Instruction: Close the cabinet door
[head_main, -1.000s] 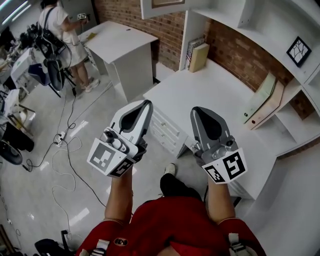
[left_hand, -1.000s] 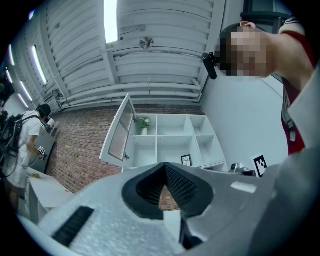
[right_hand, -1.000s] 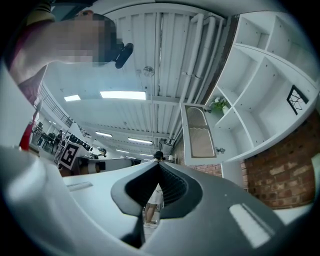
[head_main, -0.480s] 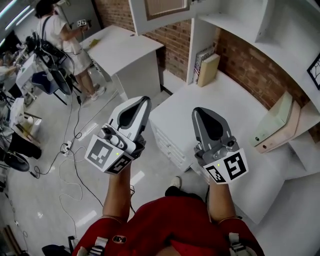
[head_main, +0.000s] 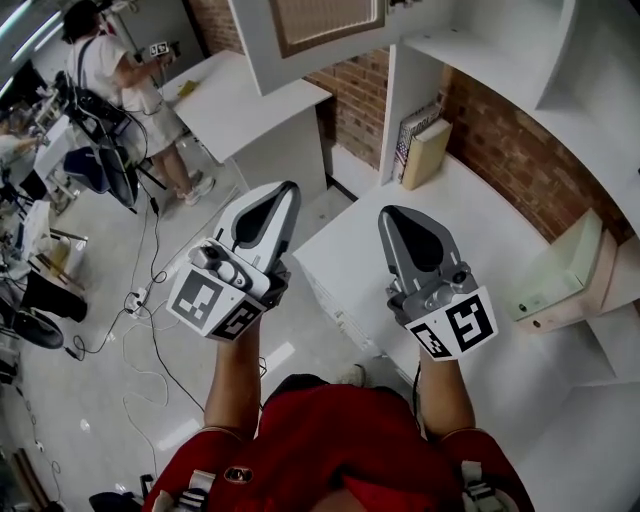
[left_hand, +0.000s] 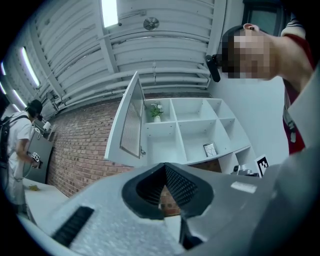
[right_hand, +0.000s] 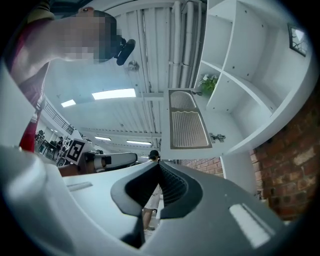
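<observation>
Both grippers are held up side by side with nothing in them. On the left gripper (head_main: 286, 192) the jaws are pressed together, and the right gripper (head_main: 392, 216) is the same, its pads meeting at the tips.

Neither one touches the cabinet door (head_main: 318, 28). It stands swung wide open, above and ahead of the two tips and nearer the left one, with its slatted panel showing. It juts out from the left side of a white wall cabinet (left_hand: 197, 131) made of open compartments.

Just beside the door, in the top left compartment, sits a small plant (left_hand: 156, 111). Farther from the door, in a lower compartment, leans a framed picture (left_hand: 210, 149).

A brick wall (head_main: 350, 95) runs below the door. Under the door and off to its right is a white desk (head_main: 440, 235), with books (head_main: 420, 140) standing upright at its back. Pale folders (head_main: 560, 275) rest well apart from the door.

Far to the door's left, another person (head_main: 105, 65) stands by a second desk (head_main: 235, 100). Cables (head_main: 140, 310) trail over the floor near there.
</observation>
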